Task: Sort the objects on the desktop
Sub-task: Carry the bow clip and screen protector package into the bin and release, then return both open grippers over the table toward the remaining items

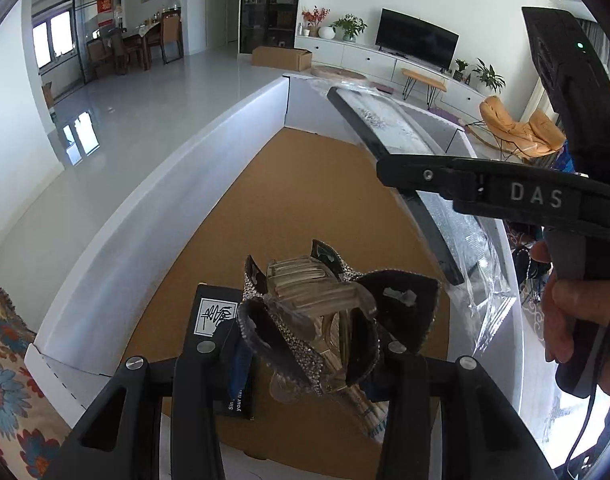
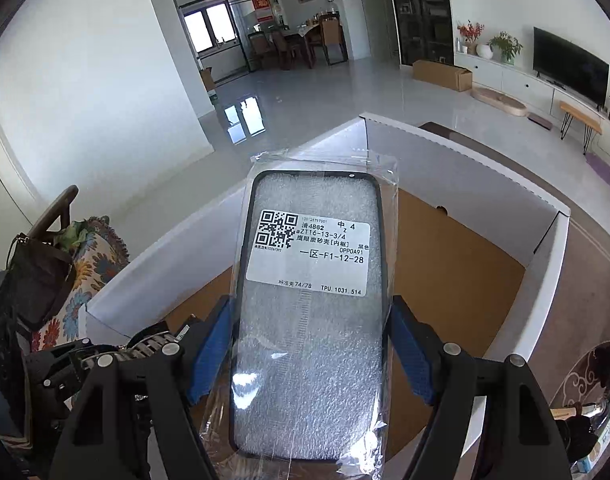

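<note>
Both tongs hover loaded over the white box (image 1: 153, 184) for dropping: the left gripper (image 1: 305, 344) pinches a rhinestone hair clip (image 1: 325, 304), while at its two o'clock the right gripper (image 2: 309, 344) clamps a bagged phone case (image 2: 311, 280).

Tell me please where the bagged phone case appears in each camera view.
Left wrist view: the bagged phone case is upper right, seen edge-on, held by the right gripper.
Right wrist view: the case fills the centre.
Shared landmark: the white box.

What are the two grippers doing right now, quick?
Left gripper: shut on the rhinestone hair clip.
Right gripper: shut on the bagged phone case.
</note>
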A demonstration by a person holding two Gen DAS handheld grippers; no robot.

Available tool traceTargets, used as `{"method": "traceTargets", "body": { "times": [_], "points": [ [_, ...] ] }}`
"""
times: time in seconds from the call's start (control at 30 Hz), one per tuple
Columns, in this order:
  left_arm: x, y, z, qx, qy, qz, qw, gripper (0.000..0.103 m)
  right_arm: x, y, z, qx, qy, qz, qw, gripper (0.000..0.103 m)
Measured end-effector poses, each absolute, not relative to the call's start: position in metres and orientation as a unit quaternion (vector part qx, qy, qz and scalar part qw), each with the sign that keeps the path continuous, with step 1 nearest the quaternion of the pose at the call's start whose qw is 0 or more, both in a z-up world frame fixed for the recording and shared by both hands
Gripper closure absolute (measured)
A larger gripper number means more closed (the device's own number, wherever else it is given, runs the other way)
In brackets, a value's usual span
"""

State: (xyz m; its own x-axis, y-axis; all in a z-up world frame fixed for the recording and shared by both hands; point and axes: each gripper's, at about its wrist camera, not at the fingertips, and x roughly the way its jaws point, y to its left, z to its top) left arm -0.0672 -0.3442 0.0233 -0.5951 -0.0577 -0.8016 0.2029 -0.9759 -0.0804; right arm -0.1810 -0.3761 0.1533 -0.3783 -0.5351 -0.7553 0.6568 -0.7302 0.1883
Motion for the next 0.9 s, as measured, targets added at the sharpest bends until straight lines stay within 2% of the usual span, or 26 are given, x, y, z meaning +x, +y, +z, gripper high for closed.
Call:
{"method": "traceTargets", "body": {
  "times": [0.13, 0.2, 0.23, 0.27, 0.4, 0.53, 0.7, 0.73, 0.83, 0.9],
  "points": [
    [-0.071, -0.339, 0.017, 0.464, 0.067, -0.879, 0.080, 0.059, -0.191, -0.374, 0.131, 0.437, 0.075, -0.826, 0.349, 0.025],
    [-0.075, -0.336, 0.015, 0.472, 0.056, -0.875, 0.094, 0.043, -0.194, -0.368, 0.130, 0.441, 0.059, -0.825, 0.349, 0.016],
    [-0.075, -0.335, 0.013, 0.473, 0.049, -0.873, 0.105, 0.027, -0.194, -0.362, 0.134, 0.433, 0.048, -0.830, 0.348, 0.013],
    [-0.073, -0.333, 0.016, 0.467, 0.042, -0.876, 0.116, 0.023, -0.193, -0.355, 0.138, 0.425, 0.037, -0.835, 0.348, 0.012],
    [-0.066, -0.323, 0.034, 0.438, 0.022, -0.889, 0.134, 0.023, -0.182, -0.318, 0.158, 0.393, 0.001, -0.850, 0.350, 0.012],
    [-0.052, -0.293, 0.053, 0.406, 0.004, -0.906, 0.119, 0.023, -0.154, -0.255, 0.168, 0.352, -0.015, -0.878, 0.324, 0.005],
    [-0.042, -0.223, 0.080, 0.372, -0.023, -0.927, 0.052, 0.023, -0.118, -0.144, 0.145, 0.345, -0.013, -0.904, 0.254, 0.004],
    [-0.038, -0.204, 0.083, 0.367, -0.030, -0.929, 0.034, 0.020, -0.111, -0.120, 0.138, 0.346, -0.009, -0.908, 0.235, 0.004],
    [-0.024, -0.146, 0.081, 0.357, -0.050, -0.933, -0.012, 0.003, -0.090, -0.051, 0.117, 0.360, 0.009, -0.916, 0.175, 0.004],
    [-0.019, -0.113, 0.068, 0.365, -0.064, -0.927, -0.046, 0.000, -0.079, -0.012, 0.100, 0.381, 0.025, -0.914, 0.137, 0.004]
  ]
}}
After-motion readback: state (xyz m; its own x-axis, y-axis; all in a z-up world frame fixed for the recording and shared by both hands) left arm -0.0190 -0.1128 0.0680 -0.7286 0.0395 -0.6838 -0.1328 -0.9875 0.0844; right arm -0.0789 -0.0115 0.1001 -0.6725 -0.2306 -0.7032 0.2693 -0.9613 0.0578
